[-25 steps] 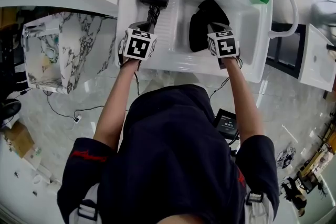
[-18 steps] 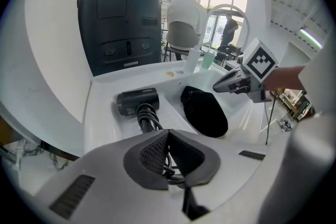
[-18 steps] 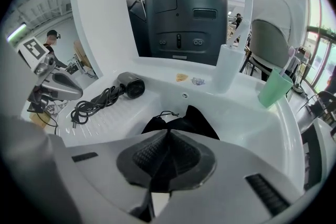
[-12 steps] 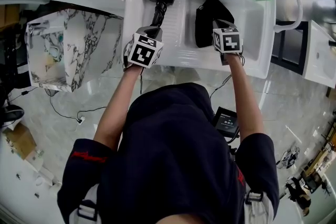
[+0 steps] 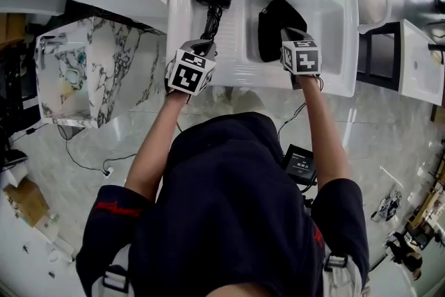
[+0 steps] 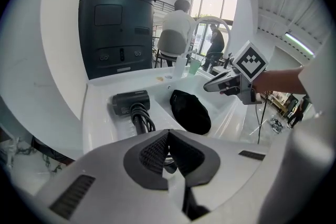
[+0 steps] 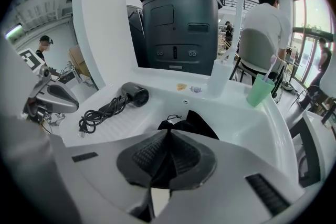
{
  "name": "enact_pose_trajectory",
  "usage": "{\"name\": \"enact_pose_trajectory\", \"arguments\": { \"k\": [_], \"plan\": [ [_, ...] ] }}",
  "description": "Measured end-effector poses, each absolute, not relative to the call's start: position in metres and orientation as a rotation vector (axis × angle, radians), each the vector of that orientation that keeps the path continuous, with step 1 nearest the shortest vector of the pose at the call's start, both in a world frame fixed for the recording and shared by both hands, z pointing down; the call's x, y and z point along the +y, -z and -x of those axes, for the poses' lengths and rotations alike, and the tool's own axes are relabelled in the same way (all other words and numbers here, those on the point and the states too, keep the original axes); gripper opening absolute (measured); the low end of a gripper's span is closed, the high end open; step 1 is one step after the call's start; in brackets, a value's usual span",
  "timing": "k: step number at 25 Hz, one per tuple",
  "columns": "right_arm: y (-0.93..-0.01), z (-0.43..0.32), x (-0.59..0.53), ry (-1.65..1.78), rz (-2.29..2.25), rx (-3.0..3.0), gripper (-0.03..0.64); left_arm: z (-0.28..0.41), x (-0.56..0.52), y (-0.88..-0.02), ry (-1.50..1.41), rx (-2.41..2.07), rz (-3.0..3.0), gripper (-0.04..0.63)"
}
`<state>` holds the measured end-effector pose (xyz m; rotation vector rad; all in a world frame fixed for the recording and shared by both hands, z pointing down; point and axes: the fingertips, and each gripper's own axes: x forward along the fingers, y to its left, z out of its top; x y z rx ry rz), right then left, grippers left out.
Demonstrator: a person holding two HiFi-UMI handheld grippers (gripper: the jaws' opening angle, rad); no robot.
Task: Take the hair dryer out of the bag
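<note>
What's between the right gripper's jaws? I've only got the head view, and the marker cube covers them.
Observer: In the right gripper view, the right gripper is shut on the near edge of the black bag.
Operator: And the left one, is it holding anything?
Observer: The left gripper view shows the left gripper shut, pads together. The hair dryer and its coiled cord lie just beyond them.

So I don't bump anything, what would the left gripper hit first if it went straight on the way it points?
Most likely the hair dryer's coiled cord, just beyond the shut left gripper. The dryer body lies behind it. Depth is uncertain.
</note>
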<state>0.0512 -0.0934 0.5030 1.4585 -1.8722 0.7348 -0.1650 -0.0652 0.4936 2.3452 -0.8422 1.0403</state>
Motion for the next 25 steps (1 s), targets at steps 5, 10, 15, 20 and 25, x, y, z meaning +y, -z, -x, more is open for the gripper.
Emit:
{"name": "enact_pose_trajectory", "arguments": {
  "k": [5,10,15,20,25],
  "plan": [
    [-0.478,-0.041,-0.084,-0.687,-1.506,-1.904,0.041,0.166,-0.06,-0.478,-0.975,-0.828,-2.412,0.014],
    [-0.451,-0.026,-0.07,-0.663,-1.551,-1.974,0.041,0.164,-0.054,-0.454,-0.885,-0.835,-2.478,0.014],
    [-0.42,-0.012,-0.06,-0.609,-1.563,-2.05,0.041,0.153,-0.052,-0.426,-0.819,-0.836,-2.559,0.014],
    [-0.384,-0.012,-0.055,-0.538,-1.602,-2.119,0.04,0.136,-0.051,-0.4,-0.755,-0.831,-2.614,0.014],
    [-0.348,-0.014,-0.042,-0.491,-1.623,-2.197,0.04,0.122,-0.045,-0.368,-0.689,-0.858,-2.655,0.014]
  ]
}}
